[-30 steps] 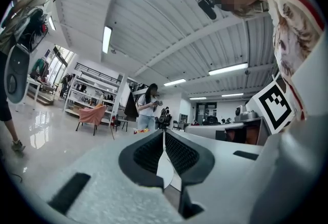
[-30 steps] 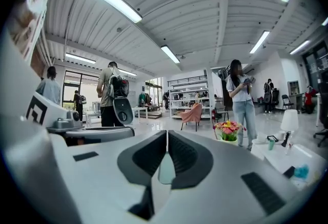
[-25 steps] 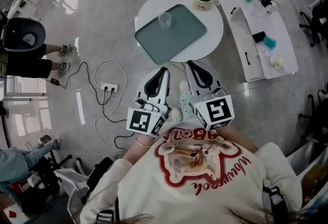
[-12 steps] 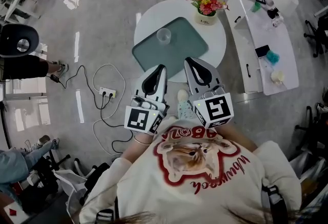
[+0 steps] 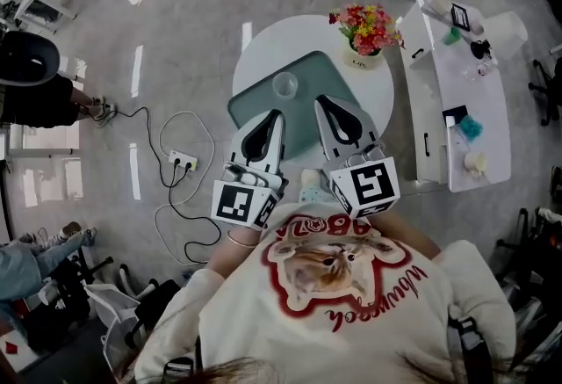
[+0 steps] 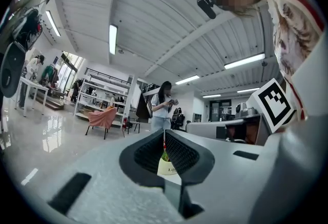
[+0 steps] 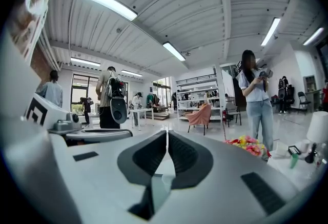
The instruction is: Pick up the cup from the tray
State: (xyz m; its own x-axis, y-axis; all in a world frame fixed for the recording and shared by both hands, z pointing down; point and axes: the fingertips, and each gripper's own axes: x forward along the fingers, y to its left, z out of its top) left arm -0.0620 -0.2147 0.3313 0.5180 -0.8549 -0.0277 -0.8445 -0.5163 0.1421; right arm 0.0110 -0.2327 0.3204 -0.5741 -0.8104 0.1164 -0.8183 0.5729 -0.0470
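**Both grippers have closed in on the table, fingers shut**

Both grippers have moved forward since the earlier frame. In the head view the left gripper [image 5: 278, 117] and right gripper [image 5: 322, 102] now reach over the near edge of the green tray [image 5: 312, 75], where before they were short of the round white table [image 5: 263, 38]. The clear cup [image 5: 284, 85] stands upright on the tray, near its far left edge and just ahead of the left gripper's tip.

Each pair of fingers is pressed together at the tips and holds nothing. That is the main hazard. If they carry on like this, the closed tips would likely shove the light cup along the tray or tip it over, so they need to part before they arrive. The flower pot [image 5: 365, 53] sits by the table's far right edge, where a wide swing of the right gripper could catch it.

Only the head view shows the cup and tray. The left gripper view [image 6: 164, 133] shows just the pot [image 6: 165, 166] through the slit under its tips. The right gripper view [image 7: 166, 133] catches the flowers [image 7: 248, 144] off to one side and a standing person [image 7: 256, 95]. Both show the meeting tips far more plainly.
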